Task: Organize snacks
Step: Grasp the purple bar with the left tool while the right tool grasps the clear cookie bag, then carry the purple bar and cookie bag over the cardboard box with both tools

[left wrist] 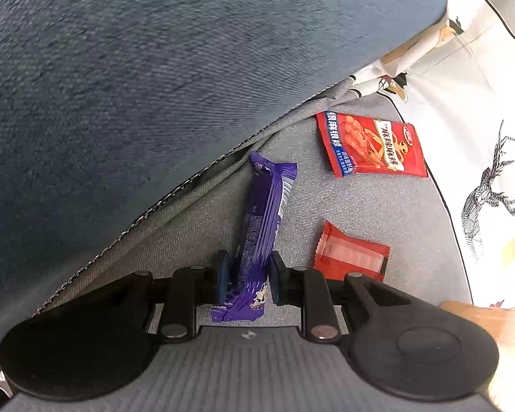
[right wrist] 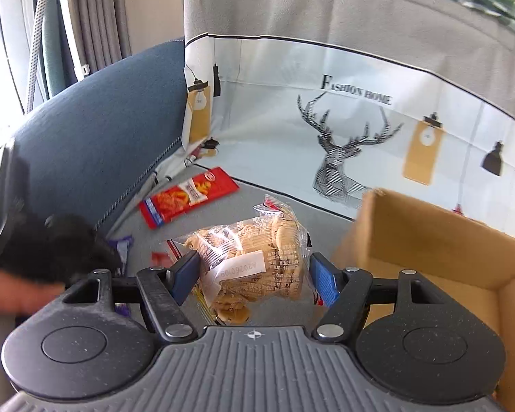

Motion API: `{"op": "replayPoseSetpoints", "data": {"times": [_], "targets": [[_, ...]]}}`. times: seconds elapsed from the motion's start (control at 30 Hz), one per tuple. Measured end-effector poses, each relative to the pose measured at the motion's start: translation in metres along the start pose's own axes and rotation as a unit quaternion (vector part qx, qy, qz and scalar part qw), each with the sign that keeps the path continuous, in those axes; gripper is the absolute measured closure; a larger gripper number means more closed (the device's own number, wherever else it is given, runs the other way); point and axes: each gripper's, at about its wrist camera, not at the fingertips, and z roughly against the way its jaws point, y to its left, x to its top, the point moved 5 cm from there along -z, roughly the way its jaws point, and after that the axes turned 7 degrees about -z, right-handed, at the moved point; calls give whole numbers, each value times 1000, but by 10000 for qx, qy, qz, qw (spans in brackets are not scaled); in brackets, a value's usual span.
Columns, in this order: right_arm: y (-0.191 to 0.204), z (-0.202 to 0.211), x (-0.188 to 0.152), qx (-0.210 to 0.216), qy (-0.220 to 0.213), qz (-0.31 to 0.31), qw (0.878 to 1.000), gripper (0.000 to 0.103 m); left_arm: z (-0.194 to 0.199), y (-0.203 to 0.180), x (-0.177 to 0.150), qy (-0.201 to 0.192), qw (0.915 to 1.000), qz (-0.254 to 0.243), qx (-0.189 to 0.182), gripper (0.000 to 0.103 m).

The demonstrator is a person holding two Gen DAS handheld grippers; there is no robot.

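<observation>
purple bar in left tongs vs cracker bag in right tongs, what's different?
The purple bar is long, slim and opaque; the cracker bag is bulky and clear, crackers visible. The left tongs stand narrow around the bar; the right tongs spread wide around the bag. Both sit between blue pads over the grey sofa seat.
</observation>
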Motion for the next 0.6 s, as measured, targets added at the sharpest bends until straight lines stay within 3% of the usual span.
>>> {"op": "replayPoseSetpoints", "data": {"times": [0.17, 0.37, 0.6], "targets": [[-3, 12, -12, -11, -179, 95, 9998, 32, 0, -7, 0, -180, 9994, -268, 97, 86], [-5, 19, -13, 140, -365, 48, 9992, 32, 6, -19, -4, -334, 9983, -487, 22, 87], [-16, 23, -14, 369, -476, -198, 9980, 32, 26, -39, -10, -861, 9914, -986, -21, 88]]}}
